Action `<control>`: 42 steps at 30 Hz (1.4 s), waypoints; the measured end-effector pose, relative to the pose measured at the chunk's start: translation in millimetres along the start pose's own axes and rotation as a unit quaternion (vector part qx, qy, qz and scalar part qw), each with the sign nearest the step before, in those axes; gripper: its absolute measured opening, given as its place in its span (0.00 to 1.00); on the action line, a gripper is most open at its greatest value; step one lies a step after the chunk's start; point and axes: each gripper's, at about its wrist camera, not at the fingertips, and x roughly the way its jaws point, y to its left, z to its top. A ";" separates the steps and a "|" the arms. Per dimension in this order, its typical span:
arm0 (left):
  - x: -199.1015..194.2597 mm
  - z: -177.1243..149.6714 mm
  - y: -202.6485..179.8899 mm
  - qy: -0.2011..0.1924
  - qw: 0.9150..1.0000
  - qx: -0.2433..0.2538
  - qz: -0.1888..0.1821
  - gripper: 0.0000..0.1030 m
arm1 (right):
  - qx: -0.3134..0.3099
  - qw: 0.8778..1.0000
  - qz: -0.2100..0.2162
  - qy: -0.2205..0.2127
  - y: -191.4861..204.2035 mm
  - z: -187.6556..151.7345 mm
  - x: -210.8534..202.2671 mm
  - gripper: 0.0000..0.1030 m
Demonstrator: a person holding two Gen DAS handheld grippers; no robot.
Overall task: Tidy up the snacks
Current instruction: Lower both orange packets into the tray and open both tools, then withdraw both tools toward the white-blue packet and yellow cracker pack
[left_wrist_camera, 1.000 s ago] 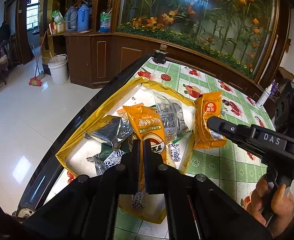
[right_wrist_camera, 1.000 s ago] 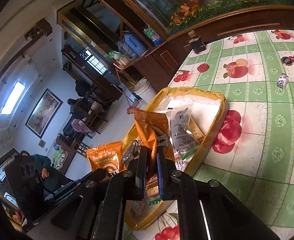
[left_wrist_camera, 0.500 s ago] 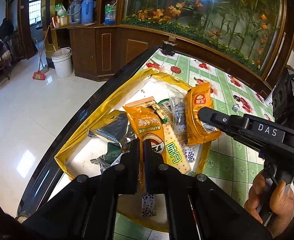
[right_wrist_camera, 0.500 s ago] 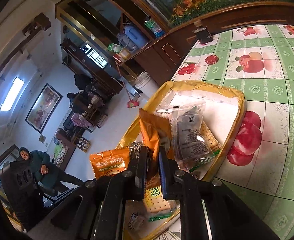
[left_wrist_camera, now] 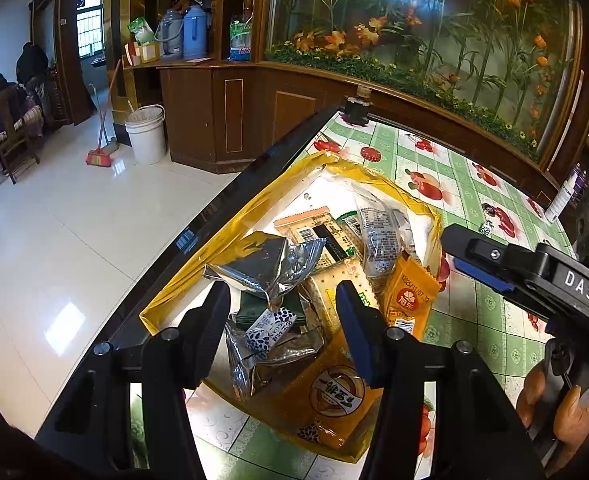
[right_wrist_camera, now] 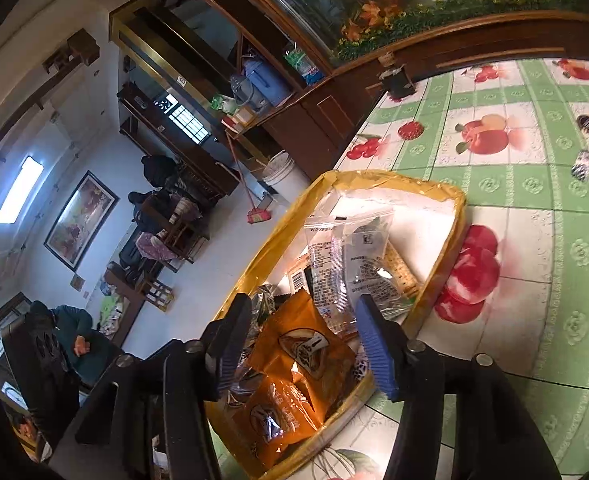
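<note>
A yellow-rimmed tray point(left_wrist_camera: 230, 240) with a white floor holds several snack packets. My left gripper point(left_wrist_camera: 282, 312) hovers over its near end, jaws opening, nothing between the pads. Below it lie a silver packet point(left_wrist_camera: 266, 264), a small patterned sweet point(left_wrist_camera: 270, 328) and an orange packet point(left_wrist_camera: 334, 396). A second orange packet point(left_wrist_camera: 408, 300) leans by the right wall. My right gripper point(right_wrist_camera: 302, 336) also hangs over the tray point(right_wrist_camera: 374, 180), jaws opening, with two orange packets point(right_wrist_camera: 306, 356) loose beneath it and clear packets point(right_wrist_camera: 350, 260) beyond. From the left wrist, the right gripper point(left_wrist_camera: 466, 256) reaches in at the right.
The tray sits beside the table's black left edge point(left_wrist_camera: 254, 176), with the floor below. A green fruit-print cloth point(right_wrist_camera: 534, 184) stretches to the right, with a small wrapped sweet point(right_wrist_camera: 582, 164) on it. A white bottle point(left_wrist_camera: 562, 200) stands far right, a dark pot point(left_wrist_camera: 356, 110) at the far corner.
Both grippers were shut on orange packets held upright over the tray. Both have opened, and the packets have dropped flat into the tray.
</note>
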 end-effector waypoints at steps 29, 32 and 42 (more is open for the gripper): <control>-40.0 -21.2 -88.9 -0.008 0.996 0.070 -0.049 0.55 | -0.055 0.970 -0.216 -0.096 -32.2 -58.4 -152.3 0.72; -40.9 -23.3 -101.7 -0.004 0.995 0.077 -0.057 0.55 | -0.053 0.965 -0.235 -0.101 -40.9 -63.0 -164.3 0.72; -40.6 -31.4 -137.8 0.006 0.992 0.105 -0.072 0.55 | -0.056 0.945 -0.303 -0.111 -62.6 -71.6 -192.4 0.76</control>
